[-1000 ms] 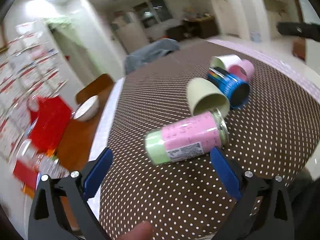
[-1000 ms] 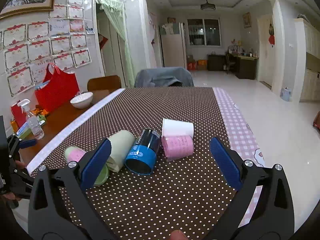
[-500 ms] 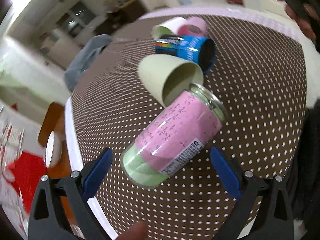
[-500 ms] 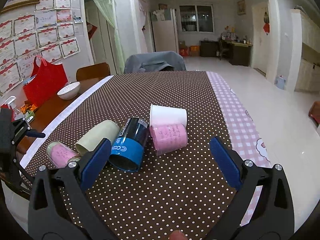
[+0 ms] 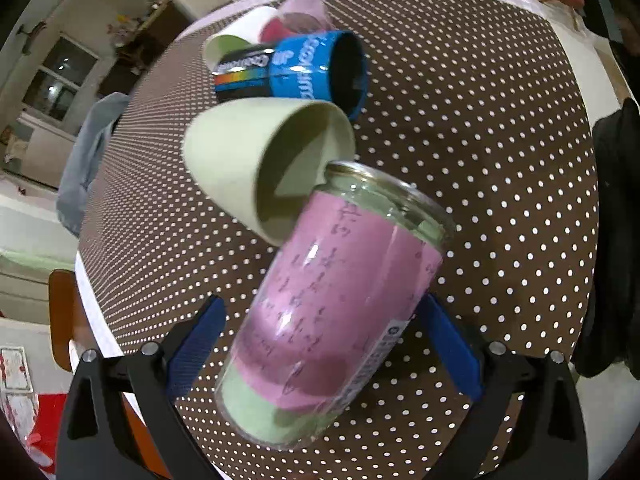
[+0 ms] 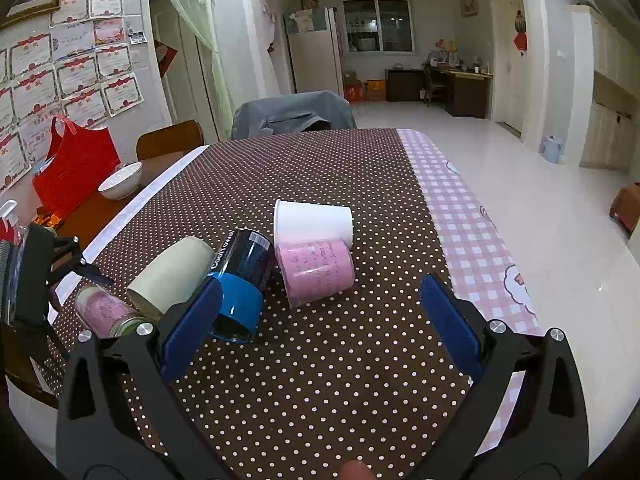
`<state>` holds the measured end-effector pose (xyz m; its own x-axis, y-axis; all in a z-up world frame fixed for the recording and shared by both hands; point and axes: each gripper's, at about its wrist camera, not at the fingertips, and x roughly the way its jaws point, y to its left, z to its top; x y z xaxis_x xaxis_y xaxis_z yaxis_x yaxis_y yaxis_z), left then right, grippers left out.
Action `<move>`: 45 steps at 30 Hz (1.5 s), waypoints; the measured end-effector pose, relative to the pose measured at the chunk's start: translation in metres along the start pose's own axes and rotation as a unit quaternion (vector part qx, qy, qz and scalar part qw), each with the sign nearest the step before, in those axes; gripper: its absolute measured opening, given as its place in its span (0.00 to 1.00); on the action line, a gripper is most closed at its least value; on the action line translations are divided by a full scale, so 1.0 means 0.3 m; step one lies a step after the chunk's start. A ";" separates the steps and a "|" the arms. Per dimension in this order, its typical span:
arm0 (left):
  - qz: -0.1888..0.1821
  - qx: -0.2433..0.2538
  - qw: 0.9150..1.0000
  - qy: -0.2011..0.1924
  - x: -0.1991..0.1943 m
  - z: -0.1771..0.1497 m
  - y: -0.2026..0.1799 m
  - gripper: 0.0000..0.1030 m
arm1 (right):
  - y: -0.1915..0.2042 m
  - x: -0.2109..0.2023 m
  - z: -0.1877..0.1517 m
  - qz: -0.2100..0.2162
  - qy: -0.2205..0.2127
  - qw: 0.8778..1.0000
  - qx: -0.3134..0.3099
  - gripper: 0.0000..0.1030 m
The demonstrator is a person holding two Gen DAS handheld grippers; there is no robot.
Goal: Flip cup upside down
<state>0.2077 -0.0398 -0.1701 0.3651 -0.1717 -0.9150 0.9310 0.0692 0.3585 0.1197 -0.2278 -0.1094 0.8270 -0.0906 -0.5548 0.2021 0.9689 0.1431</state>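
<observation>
left hand-held gripper [image 5: 320, 344] is seen spread wide, its blue pads [image 5: 196, 344] on either side of the glass cup [image 5: 336, 312] with the pink label, neither pad shown touching it; nothing is held. the cup lies on its side on the dotted table [image 5: 500, 184], at the near left end of a row of toppled cups. its metal-rimmed mouth points away from the camera and sits right against the open mouth of the pale green cup [image 5: 260, 164], though whether the two touch cannot be told. past that lie the blue cup [image 5: 296, 72], a white cup [image 5: 236, 40] and a small pink cup [image 5: 304, 16], all on their sides too.

right hand-held gripper [image 6: 320, 320] is likewise wide open and empty, held low over the near edge of the table, with the pink cup [image 6: 316, 272] and the white one [image 6: 312, 220] between and beyond its pads. the left one can be made out at the left edge of that view, beside the glass cup [image 6: 108, 312].

the step in hand is judged to be the approach for a grasp on the glass cup; no flipping has begun. what is called for next is a closing of the pads across the body of the cup, about its middle, followed by a lift clear of the green cup and a turn until the mouth faces down. glass is smooth and the cup can roll, so a firm, centred grip is advised, and the neighbour is likely to be nudged if the lift is skipped.
</observation>
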 end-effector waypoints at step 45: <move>0.047 -0.068 0.996 -0.023 -0.155 0.386 -0.341 0.74 | -0.256 -0.256 -0.092 0.015 -0.061 0.996 0.064 0.94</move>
<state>0.0957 -0.1528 -0.1428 0.4534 -0.2032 -0.8678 0.8850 0.2182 0.4113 0.0261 -0.2887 -0.1004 0.8902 -0.0963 -0.4454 0.2344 0.9350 0.2663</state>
